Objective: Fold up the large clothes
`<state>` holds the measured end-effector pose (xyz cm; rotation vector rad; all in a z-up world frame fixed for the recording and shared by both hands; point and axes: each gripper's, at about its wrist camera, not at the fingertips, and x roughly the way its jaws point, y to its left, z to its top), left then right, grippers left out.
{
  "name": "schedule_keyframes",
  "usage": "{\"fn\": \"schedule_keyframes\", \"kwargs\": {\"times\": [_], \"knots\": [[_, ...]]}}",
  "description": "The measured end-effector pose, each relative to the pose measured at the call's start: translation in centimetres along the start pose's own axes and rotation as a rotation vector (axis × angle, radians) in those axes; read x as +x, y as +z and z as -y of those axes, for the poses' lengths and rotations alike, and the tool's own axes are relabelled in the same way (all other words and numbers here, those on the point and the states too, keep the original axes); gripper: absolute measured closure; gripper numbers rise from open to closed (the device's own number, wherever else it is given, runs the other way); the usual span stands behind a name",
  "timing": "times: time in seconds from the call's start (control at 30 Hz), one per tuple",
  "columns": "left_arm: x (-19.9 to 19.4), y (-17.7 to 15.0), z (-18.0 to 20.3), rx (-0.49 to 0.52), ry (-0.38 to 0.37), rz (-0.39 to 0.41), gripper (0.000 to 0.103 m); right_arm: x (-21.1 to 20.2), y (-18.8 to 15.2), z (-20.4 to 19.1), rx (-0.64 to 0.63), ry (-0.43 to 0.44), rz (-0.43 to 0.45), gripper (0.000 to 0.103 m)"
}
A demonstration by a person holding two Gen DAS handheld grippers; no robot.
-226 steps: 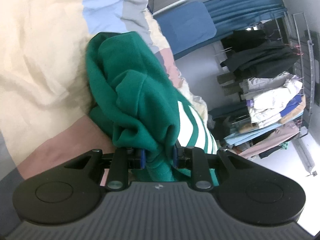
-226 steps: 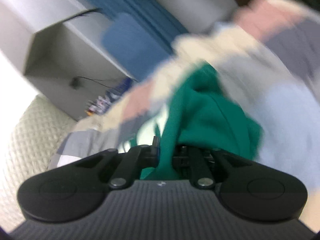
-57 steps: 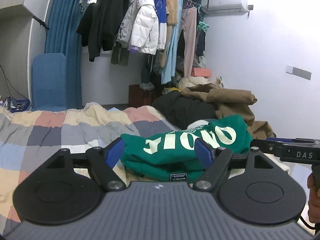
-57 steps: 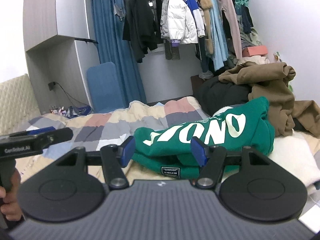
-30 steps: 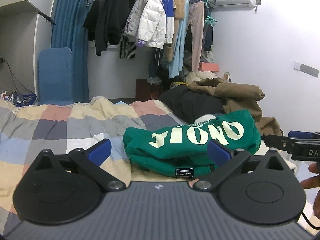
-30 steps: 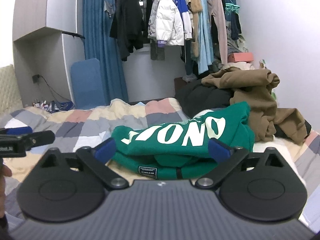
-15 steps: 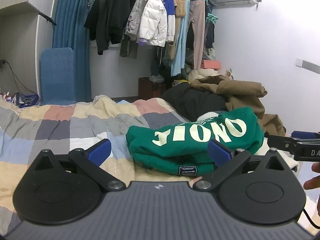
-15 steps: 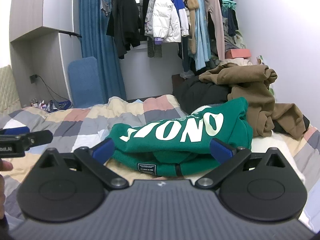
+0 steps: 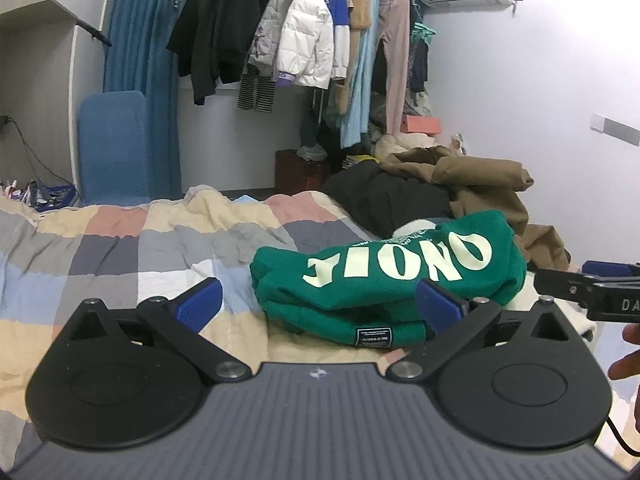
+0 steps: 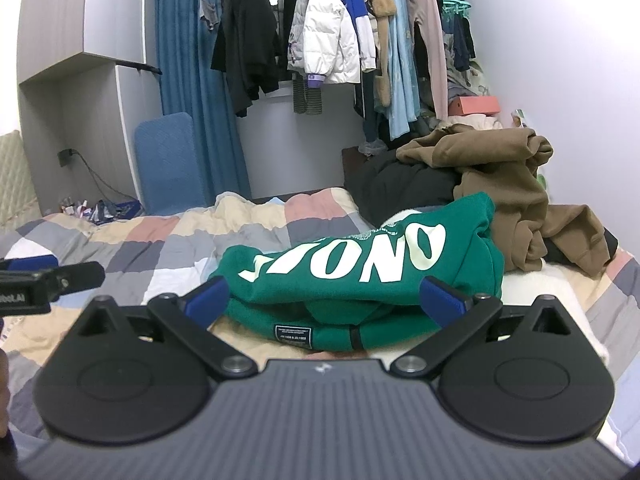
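Sweatshirt (image 9: 384,276): 1, green, folded on quilt (image 9: 120,248) | hand-held grippers: 2, left (image 9: 318,306) wide, right (image 10: 324,296) wide

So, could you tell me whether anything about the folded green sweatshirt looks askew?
The green sweatshirt lies folded but lopsided: its right end rides up on the clothes pile, and its lettering reads upside down.

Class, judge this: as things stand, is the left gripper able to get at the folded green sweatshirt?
Probably yes: the left gripper is open, the green sweatshirt lies straight ahead on the bed, and nothing lies between them.
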<state>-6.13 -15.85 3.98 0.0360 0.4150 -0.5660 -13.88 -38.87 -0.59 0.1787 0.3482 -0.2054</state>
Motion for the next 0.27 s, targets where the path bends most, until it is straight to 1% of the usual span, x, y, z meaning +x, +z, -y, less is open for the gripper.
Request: {"fn": "schedule_keyframes", "kwargs": {"times": [0.27], "knots": [[-0.22,-0.08,0.10,-0.004,-0.005,0.011,0.000,-0.09,0.00,-0.15,-0.004,-0.002,0.001,0.000]]}}
